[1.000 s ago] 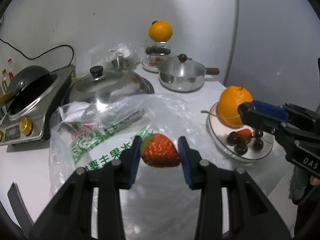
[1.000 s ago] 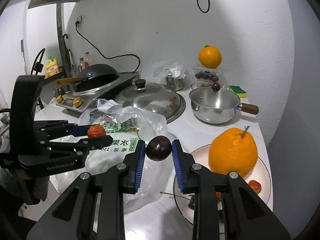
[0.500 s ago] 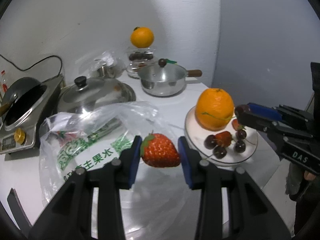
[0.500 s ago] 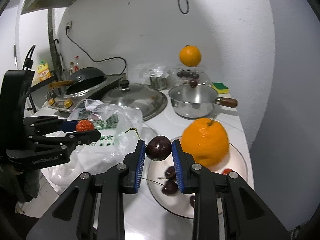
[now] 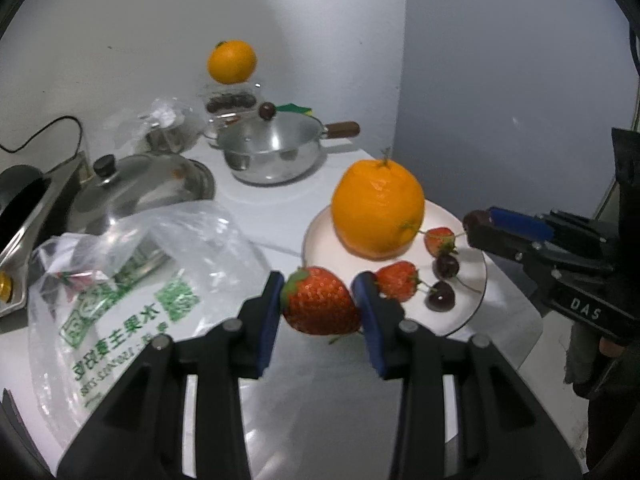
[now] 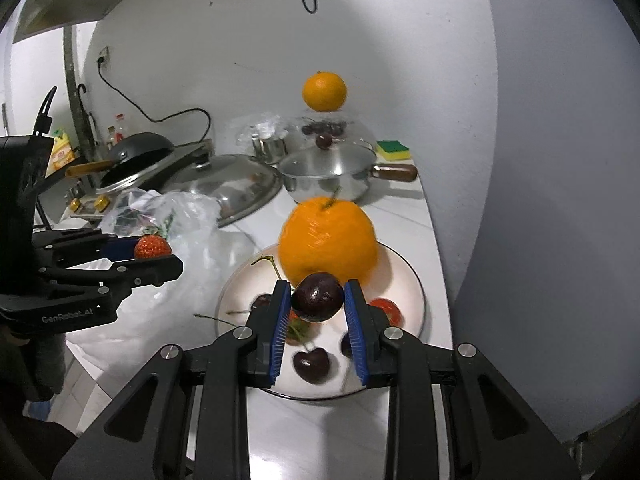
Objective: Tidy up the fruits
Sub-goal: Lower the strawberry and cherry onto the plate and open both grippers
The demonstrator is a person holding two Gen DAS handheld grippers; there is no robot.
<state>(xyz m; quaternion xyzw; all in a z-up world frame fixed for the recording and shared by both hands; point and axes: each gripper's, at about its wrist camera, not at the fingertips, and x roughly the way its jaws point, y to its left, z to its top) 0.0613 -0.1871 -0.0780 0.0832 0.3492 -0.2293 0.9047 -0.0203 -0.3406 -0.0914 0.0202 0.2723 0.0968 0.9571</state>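
Note:
My left gripper point(image 5: 318, 300) is shut on a red strawberry point(image 5: 320, 302), held above the counter just left of the white plate point(image 5: 476, 296). My right gripper point(image 6: 318, 300) is shut on a dark cherry point(image 6: 318, 297), held over the plate point(image 6: 408, 276). The plate carries a large orange point(image 5: 378, 208), two strawberries point(image 5: 396, 280) and two or more cherries point(image 5: 440, 300). In the right wrist view the left gripper point(image 6: 156, 256) with its strawberry point(image 6: 152, 247) is at the left, beside the plate.
A clear plastic fruit bag point(image 5: 132, 280) lies left of the plate. Behind stand a steel lidded pan point(image 5: 140, 188), a saucepan with a wooden handle point(image 5: 276, 152), a second orange point(image 5: 232, 61) on a clear container, and a hob with a wok point(image 6: 136, 156). The counter's right edge is close to the plate.
Both grippers have moved towards the plate with their fruit. The right gripper now hangs over the plate; the left has come up to its left rim.

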